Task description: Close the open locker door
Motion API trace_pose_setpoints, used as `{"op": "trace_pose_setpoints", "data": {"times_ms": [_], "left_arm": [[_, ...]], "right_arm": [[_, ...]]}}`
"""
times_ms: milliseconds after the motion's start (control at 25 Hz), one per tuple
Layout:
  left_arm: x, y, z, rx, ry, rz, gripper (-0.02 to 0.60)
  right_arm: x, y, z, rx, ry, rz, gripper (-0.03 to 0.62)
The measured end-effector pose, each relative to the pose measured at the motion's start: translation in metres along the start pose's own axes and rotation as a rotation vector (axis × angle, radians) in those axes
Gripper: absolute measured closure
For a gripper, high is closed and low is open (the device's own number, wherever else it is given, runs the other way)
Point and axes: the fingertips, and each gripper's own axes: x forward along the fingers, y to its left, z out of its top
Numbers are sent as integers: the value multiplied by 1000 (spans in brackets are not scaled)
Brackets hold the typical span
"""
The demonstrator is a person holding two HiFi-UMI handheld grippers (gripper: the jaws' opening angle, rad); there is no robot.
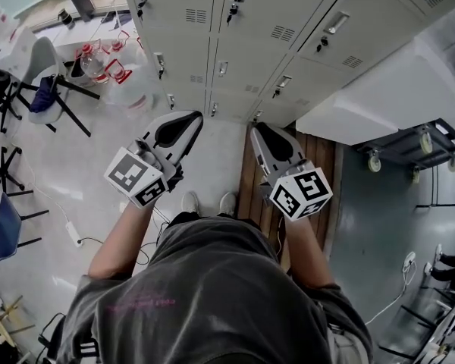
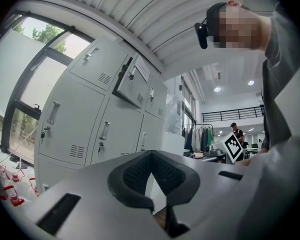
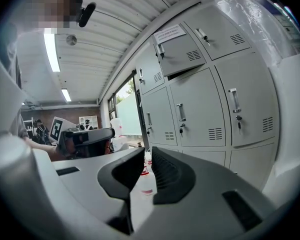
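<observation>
With left gripper [image 2: 150, 154] clenched empty, right gripper [image 3: 147, 151] slightly parted, press squarely on the ajar locker door [image 3: 182, 54], seemingly upper row.

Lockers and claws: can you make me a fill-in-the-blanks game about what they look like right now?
1. The ajar locker door is in the ____ row.
2. A sheet of ____ is stuck on that door.
3. The left claw and the right claw each hold ____.
4. The clear bottles have ____ caps.
Missing words: top; paper; nothing; red.
</observation>
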Motion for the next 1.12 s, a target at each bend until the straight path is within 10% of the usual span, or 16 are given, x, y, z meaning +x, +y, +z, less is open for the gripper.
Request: {"op": "trace_pose_setpoints", "data": {"times_ms": [1120], "left_arm": [[32, 22, 0, -2, 18, 33, 568]], "right_arm": [[33, -27, 1, 19, 33, 53, 556]]}}
